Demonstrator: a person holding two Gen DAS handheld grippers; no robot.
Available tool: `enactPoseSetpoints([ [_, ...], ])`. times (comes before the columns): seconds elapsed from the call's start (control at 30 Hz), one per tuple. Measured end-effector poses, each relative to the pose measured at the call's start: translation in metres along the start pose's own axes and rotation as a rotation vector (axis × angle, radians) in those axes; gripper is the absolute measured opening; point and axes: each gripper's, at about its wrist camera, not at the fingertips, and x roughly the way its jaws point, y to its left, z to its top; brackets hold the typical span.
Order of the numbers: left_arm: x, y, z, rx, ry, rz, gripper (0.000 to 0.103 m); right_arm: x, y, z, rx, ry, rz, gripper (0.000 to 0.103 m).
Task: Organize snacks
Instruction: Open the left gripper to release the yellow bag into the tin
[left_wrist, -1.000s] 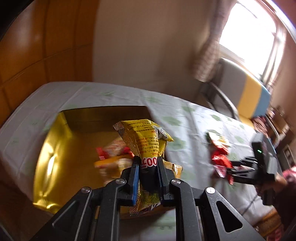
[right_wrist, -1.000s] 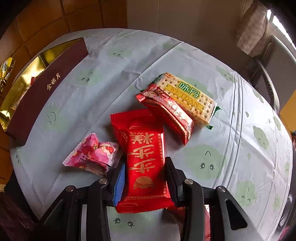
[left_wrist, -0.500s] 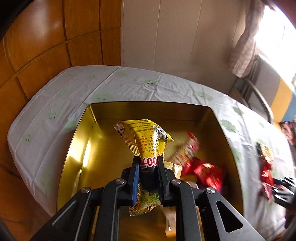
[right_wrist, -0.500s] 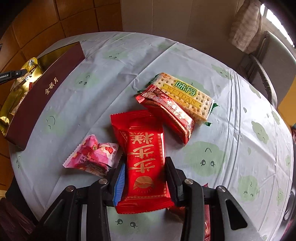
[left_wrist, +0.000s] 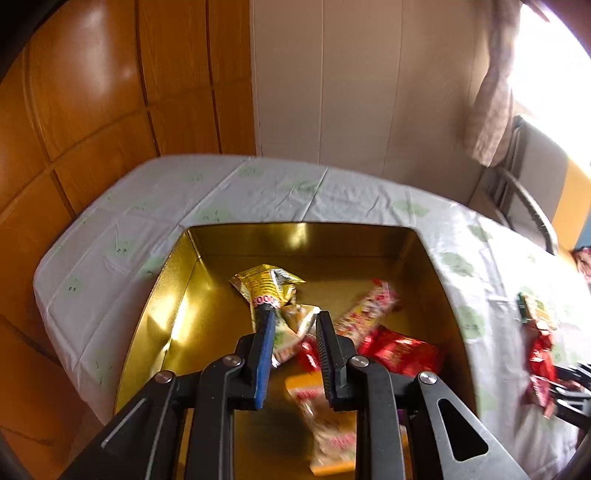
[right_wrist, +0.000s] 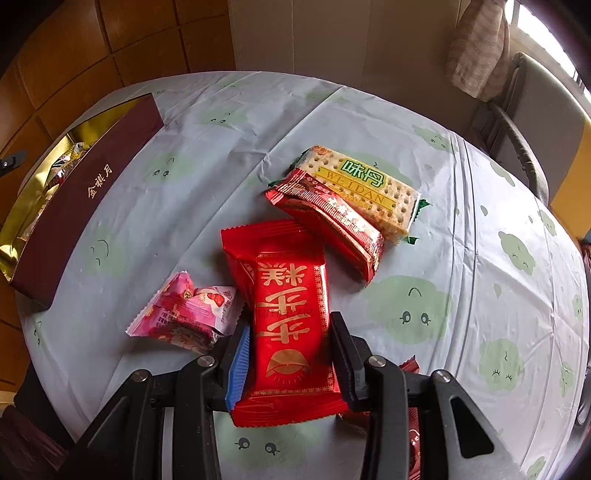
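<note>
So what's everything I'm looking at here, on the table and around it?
gold box: one, gold inside, dark red outside, on the table's left side
yellow packet: one, yellow, in the box, beside the left gripper's blue pad
other snacks in the box: several, red and orange, blurred
big red packet: one, red with gold print, between the right gripper's fingers
pink packet: one, left of the big red packet
narrow red packet: one, lying against the cracker pack
cracker pack: one, beige with green label
tablecloth: one, pale with green faces
chair: one, grey, beyond the table
left gripper: black, jaws just opening
right gripper: black, closed on the big red packet
</note>
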Motion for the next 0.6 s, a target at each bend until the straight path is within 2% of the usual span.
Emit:
enactPoseSetpoints([
  [0.13, -0.033, -0.008, -0.008, 0.003, -0.045, -0.009, 0.023, -0.001, 0.0, -0.002, 0.006, -0.009, -0.006, 0.041],
  [0.3, -0.055, -0.01, -0.014, -0.005, -0.063, -0.01, 0.023, -0.002, 0.001, -0.004, 0.015, -0.021, -0.011, 0.041],
  [0.6, -0.072, 0.002, -0.031, -0.025, -0.056, 0.016, 0.023, -0.003, 0.002, -0.005, 0.024, -0.039, -0.024, 0.04],
])
